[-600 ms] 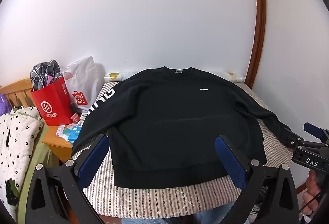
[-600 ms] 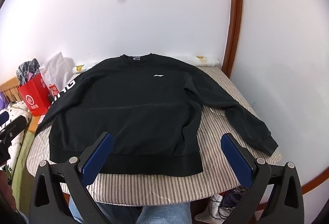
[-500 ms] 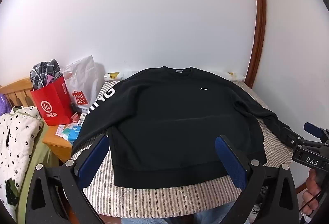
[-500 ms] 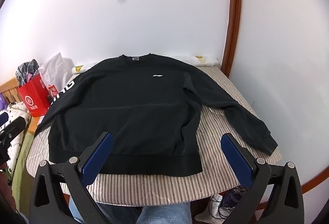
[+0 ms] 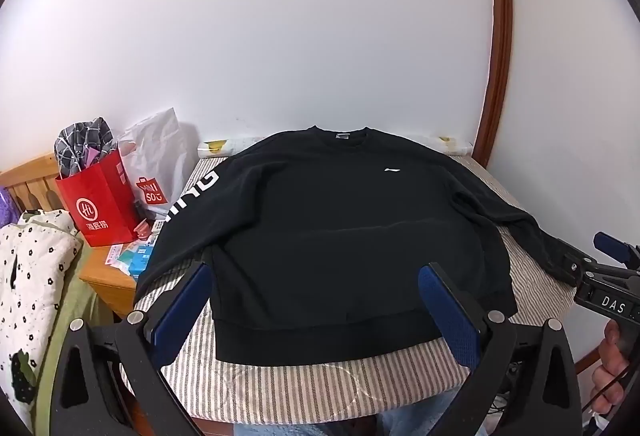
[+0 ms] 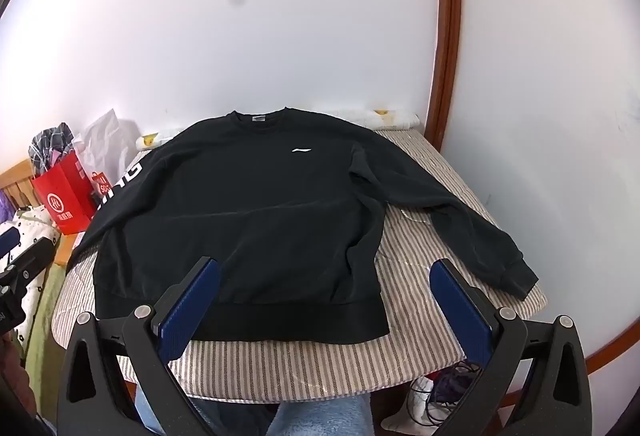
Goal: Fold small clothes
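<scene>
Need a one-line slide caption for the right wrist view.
Right claw open above the hem of a black sweatshirt spread flat on the striped table cover, unfolded.

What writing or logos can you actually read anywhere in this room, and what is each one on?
"ING": white letters down the sweatshirt sleeve; the start is hidden.
"MINI SOU", partly creased: red logo on the white bag.
"HL" in a circle: red bag; the characters under it are too small to read.
"DAS": label on the right gripper.
Chest swoosh and collar tag: no legible words.
Packets beside the red bag: blurred.
</scene>
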{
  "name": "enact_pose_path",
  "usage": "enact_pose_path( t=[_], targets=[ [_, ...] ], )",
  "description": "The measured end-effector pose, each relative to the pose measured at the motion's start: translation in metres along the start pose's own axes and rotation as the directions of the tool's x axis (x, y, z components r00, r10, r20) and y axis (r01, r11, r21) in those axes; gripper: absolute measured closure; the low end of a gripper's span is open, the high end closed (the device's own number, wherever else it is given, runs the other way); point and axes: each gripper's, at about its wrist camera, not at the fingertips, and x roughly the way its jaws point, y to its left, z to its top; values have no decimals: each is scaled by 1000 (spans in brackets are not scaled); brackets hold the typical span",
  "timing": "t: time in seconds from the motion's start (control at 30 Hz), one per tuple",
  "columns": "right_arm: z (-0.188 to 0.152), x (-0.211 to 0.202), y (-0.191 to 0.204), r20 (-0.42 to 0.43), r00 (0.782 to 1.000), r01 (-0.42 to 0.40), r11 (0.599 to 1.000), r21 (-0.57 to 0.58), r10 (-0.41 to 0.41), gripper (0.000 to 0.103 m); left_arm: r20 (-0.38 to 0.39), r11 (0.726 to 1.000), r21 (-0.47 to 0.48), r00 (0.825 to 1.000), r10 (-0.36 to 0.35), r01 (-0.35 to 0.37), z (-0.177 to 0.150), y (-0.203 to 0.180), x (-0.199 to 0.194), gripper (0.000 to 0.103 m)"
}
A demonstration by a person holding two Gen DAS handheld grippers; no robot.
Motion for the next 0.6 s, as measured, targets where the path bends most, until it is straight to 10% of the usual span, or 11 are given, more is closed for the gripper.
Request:
enact_pose_path(
  t=[0.6],
  targets=[
    [1, -6, 1, 17, 1000, -6, 1000, -3, 6, 0, 4, 1000, -11, 1000, -9, 9, -4, 1, -2, 0]
  ],
)
